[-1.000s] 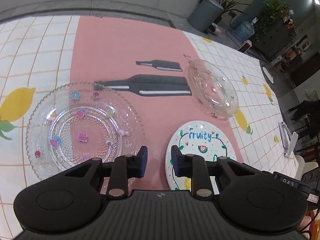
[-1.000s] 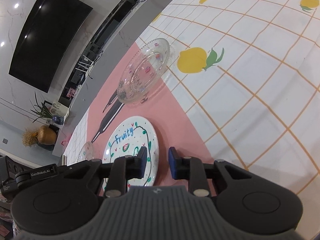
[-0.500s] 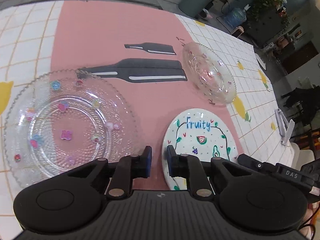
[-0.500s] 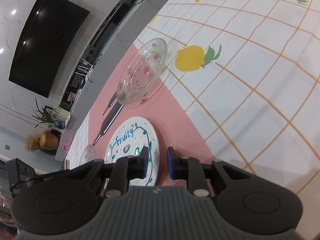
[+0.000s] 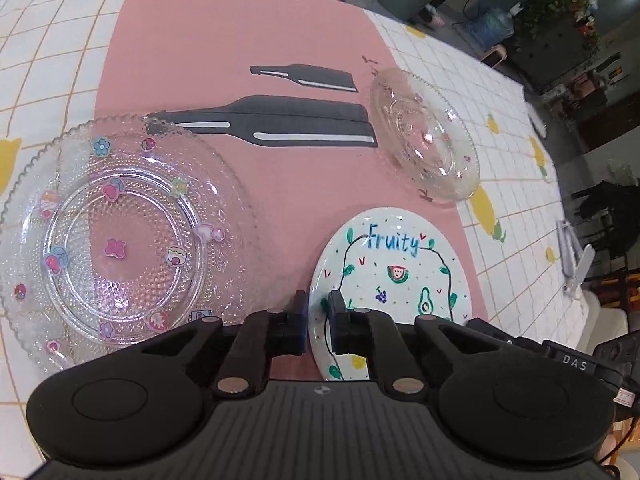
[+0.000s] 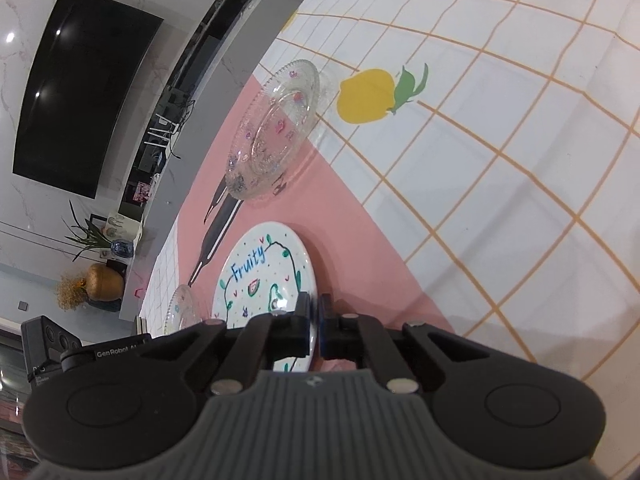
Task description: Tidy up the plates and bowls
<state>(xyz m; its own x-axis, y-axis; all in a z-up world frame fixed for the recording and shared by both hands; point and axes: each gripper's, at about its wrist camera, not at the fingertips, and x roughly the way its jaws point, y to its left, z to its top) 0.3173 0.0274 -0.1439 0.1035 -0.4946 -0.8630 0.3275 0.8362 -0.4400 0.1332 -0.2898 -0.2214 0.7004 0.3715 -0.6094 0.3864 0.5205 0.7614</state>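
Both grippers, left (image 5: 318, 322) and right (image 6: 315, 326), have just closed, pinching opposite rims of the Fruity plate (image 5: 394, 276); lift likely next.

Right gripper (image 6: 315, 312) clamped on near rim of white "Fruity" plate (image 6: 260, 272), jaws just closed onto it. Plate sits on pink runner (image 6: 360, 232). Beyond it a clear glass plate (image 6: 276, 132) straddles runner and lemon-print tablecloth (image 6: 500, 120). Smaller glass dish (image 6: 182, 312) at left. Black TV (image 6: 76, 88) on wall.
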